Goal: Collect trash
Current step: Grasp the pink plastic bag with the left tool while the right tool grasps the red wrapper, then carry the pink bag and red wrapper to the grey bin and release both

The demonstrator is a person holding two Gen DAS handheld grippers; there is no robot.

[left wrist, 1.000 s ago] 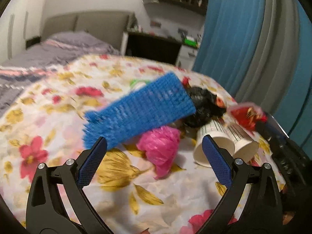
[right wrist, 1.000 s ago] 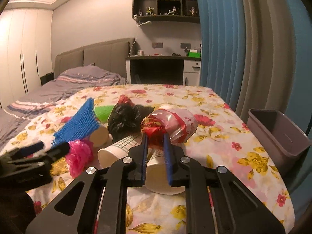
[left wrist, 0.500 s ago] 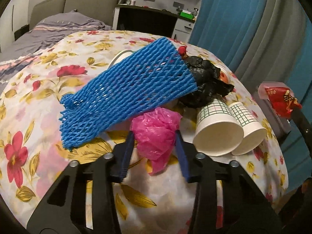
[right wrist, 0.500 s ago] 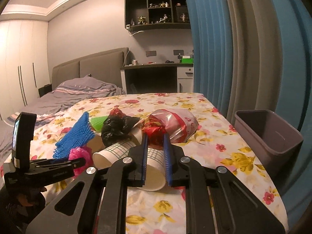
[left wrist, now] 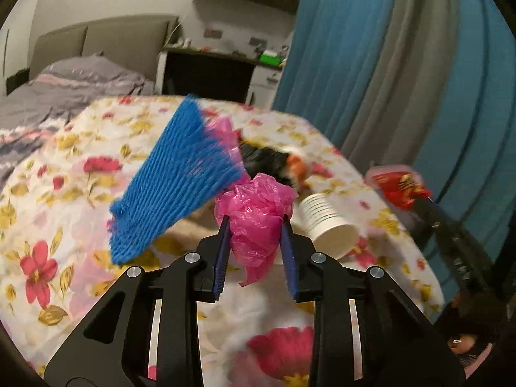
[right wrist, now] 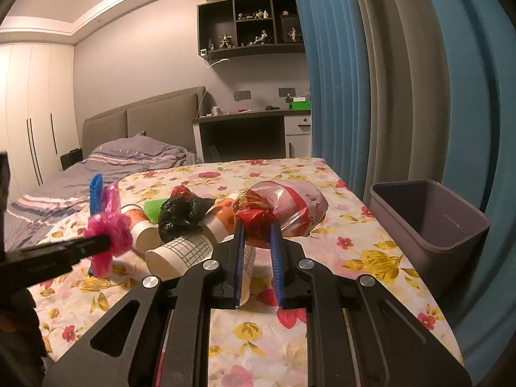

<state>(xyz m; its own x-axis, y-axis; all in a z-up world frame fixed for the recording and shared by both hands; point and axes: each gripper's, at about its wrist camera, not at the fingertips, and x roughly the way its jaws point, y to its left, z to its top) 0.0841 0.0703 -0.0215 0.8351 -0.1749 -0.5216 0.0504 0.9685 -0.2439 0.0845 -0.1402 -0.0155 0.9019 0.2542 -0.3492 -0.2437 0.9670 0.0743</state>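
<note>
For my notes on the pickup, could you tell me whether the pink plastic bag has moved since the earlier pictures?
Yes. The pink plastic bag has been lifted off the floral bedspread; the left gripper, jaws closing on it, holds it above the paper cups.

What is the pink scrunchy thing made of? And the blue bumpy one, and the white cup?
The pink bag looks like thin glossy plastic film: crinkled and a little see-through. The blue net seems to be soft foam mesh, matte and ribbed, though blurred here. The white cup is probably paper: matte, with a rolled rim.
</note>
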